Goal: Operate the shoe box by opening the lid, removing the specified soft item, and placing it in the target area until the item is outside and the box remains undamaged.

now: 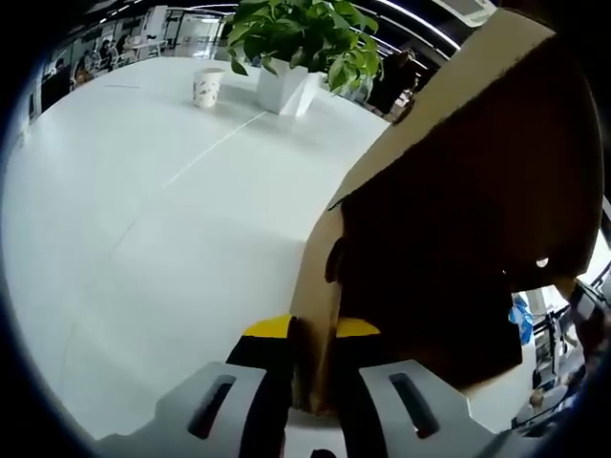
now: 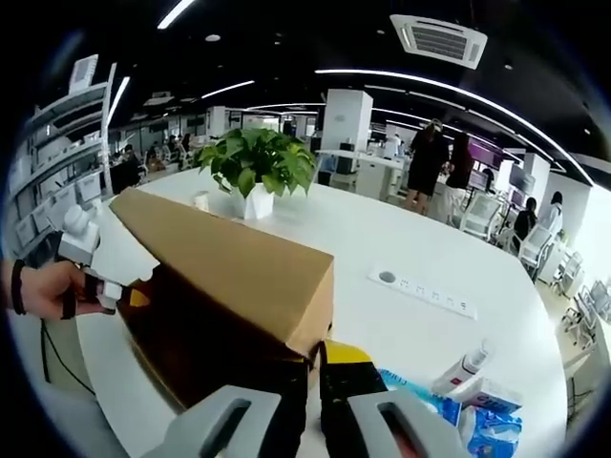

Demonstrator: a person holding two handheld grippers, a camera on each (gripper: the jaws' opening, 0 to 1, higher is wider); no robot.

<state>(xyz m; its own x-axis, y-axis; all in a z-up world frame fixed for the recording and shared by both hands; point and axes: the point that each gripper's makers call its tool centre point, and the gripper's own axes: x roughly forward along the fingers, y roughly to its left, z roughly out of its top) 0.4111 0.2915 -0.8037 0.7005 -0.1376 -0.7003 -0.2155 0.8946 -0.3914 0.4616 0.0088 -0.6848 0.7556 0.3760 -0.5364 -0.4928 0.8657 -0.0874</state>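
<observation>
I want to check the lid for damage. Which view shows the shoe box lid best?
The right gripper view: the lid shows whole from outside, top and edge. The left gripper view looks at its dark underside from close up.

Bright long ceiling light strips (image 2: pixel 449 91) reflect on the glossy white table (image 1: pixel 162 219); the brown cardboard box inside (image 1: pixel 458 248) is very dark; edges curve strongly.

The box (image 2: pixel 229 286) sits on the table (image 2: pixel 382 239), with the left gripper (image 2: pixel 105 286) at its far end and the right gripper (image 2: pixel 315 382) at its near corner. Behind it stand a plant (image 2: pixel 256 167) and a cup (image 1: pixel 206 86); a power strip (image 2: pixel 425 286) lies to its right.
</observation>
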